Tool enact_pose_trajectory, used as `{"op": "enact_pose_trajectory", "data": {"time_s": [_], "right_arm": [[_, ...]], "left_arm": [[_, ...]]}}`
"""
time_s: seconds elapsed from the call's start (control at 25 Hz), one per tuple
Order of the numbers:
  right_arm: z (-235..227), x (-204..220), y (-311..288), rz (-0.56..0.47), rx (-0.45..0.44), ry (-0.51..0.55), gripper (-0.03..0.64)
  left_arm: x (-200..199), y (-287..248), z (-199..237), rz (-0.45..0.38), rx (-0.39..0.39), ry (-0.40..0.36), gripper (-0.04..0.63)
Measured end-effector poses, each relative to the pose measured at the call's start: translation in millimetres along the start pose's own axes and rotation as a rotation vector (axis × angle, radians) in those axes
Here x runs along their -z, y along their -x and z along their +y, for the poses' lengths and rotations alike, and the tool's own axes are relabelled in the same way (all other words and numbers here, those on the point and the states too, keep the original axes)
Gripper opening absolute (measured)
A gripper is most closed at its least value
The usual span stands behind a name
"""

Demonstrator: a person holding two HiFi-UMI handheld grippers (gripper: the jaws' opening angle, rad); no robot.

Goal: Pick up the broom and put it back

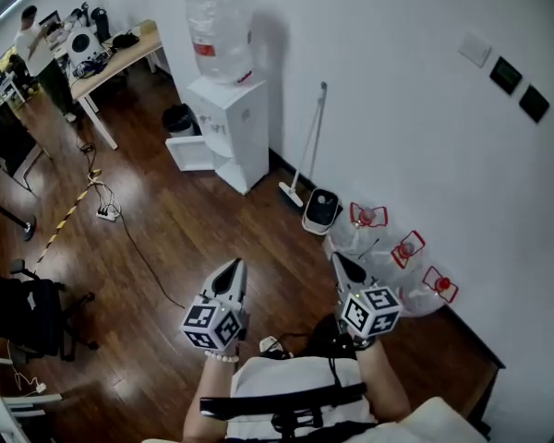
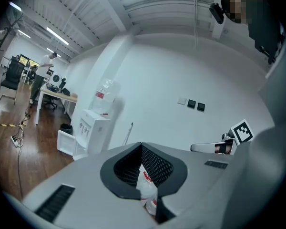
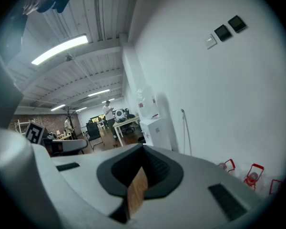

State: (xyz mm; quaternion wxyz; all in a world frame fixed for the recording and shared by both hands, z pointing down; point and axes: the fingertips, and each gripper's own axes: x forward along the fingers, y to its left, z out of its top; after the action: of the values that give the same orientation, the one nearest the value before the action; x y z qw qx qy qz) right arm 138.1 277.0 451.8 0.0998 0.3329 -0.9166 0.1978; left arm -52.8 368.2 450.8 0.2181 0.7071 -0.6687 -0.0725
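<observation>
Broom (image 1: 309,141) leans upright against the white wall, just right of the water dispenser (image 1: 229,127), with nothing touching it. The dispenser's bottle (image 1: 217,26) carries a red label whose print is too small to read. The left gripper (image 1: 231,268) and right gripper (image 1: 338,260) are well short of the dispenser, each with jaws pressed together on nothing.

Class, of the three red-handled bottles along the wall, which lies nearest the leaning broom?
The leftmost bottle in the head view; the other two lie farther right, away from the broom.
</observation>
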Motion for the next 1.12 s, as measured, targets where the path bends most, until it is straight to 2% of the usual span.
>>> {"op": "enact_pose_trajectory", "data": {"time_s": [0.16, 0.44, 0.64, 0.92, 1.12], "right_arm": [[-7.1, -1.6, -10.9, -0.001, 0.021, -0.01, 0.011], [-55.7, -21.4, -70.5, -0.026, 0.032, -0.062, 0.011], [-103.1, -56.2, -147.4, -0.043, 0.002, -0.085, 0.011], [-191.3, -123.6, -229.7, -0.051, -0.031, -0.116, 0.01], [-235.2, -150.0, -269.2, -0.048, -0.052, -0.133, 0.01]], "left_arm": [[-0.9, -18.3, 9.3, 0.008, 0.019, 0.005, 0.002], [-7.2, -87.2, 19.8, 0.039, 0.043, -0.023, 0.002], [-28.6, -180.4, 36.2, 0.061, 0.046, -0.05, 0.002], [-64.7, -324.0, 29.2, 0.104, 0.055, -0.079, 0.002], [-79.0, -386.6, 26.2, 0.128, 0.046, -0.103, 0.002]]}}
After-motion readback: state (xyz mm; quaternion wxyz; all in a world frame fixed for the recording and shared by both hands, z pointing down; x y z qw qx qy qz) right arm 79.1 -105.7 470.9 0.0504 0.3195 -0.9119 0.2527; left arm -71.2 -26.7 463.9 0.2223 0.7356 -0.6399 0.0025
